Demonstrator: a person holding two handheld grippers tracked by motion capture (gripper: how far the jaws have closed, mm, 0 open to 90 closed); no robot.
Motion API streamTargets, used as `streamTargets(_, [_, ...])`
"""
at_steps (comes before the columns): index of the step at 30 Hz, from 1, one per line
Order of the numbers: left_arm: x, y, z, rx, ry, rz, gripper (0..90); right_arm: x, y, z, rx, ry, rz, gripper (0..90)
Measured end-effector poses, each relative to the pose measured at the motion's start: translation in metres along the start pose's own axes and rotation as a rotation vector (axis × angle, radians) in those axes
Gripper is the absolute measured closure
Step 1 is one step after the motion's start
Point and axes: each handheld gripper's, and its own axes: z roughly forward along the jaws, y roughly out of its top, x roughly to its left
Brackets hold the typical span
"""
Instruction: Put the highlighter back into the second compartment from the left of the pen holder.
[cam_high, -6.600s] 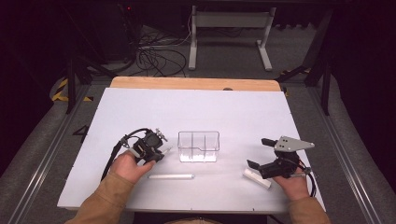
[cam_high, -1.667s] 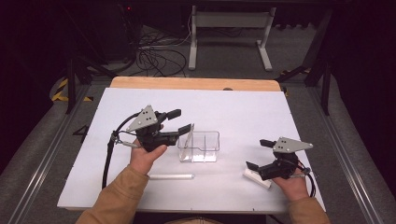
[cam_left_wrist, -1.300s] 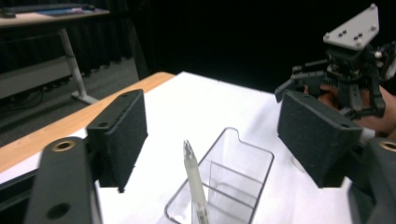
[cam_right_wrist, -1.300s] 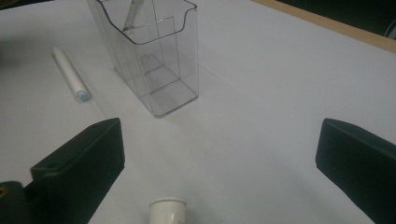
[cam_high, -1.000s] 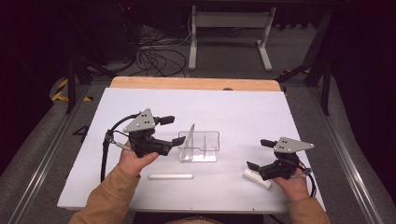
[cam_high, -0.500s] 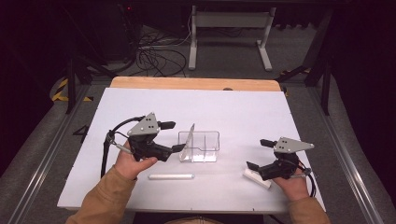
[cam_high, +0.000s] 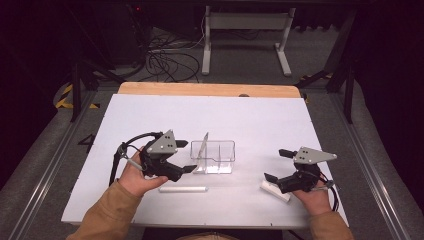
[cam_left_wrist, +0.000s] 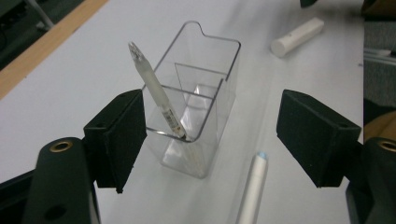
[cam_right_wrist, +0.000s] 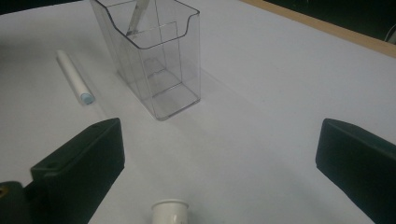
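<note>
Pen (cam_left_wrist: 159, 95) leans tilted in the end compartment of the clear holder (cam_high: 216, 155), tip down, at the centre of the desk (cam_high: 250, 120). Left claw (cam_left_wrist: 210, 135), at the holder's 9 o'clock, gapes with nothing between, jaws just closing slightly. Right claw (cam_right_wrist: 219, 163), at its 4 o'clock, stands apart over a white tube (cam_right_wrist: 170, 212).
</note>
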Motion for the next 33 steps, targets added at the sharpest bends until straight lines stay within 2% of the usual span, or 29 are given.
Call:
streamTargets(3, [-0.004, 0.0, 0.004, 0.053, -0.003, 0.024, 25.4, 0.0, 0.0, 0.0, -0.001, 0.0, 0.0, 1.6])
streamTargets(10, [-0.01, -0.004, 0.014, 0.148, -0.032, 0.053, 26.9, 0.0, 0.0, 0.0, 0.002, 0.0, -0.002, 1.6])
streamTargets(16, [-0.012, -0.01, 0.024, 0.227, -0.068, 0.06, 27.4, 0.0, 0.0, 0.0, 0.004, 0.001, -0.002, 1.6])
streamTargets(25, [-0.019, -0.014, 0.037, 0.311, -0.1, 0.115, 30.3, 0.0, 0.0, 0.0, 0.003, 0.003, -0.002, 1.6])
streamTargets(33, [-0.023, -0.018, 0.046, 0.383, -0.121, 0.147, 33.3, 0.001, 0.0, 0.001, 0.005, 0.004, -0.003, 1.6])
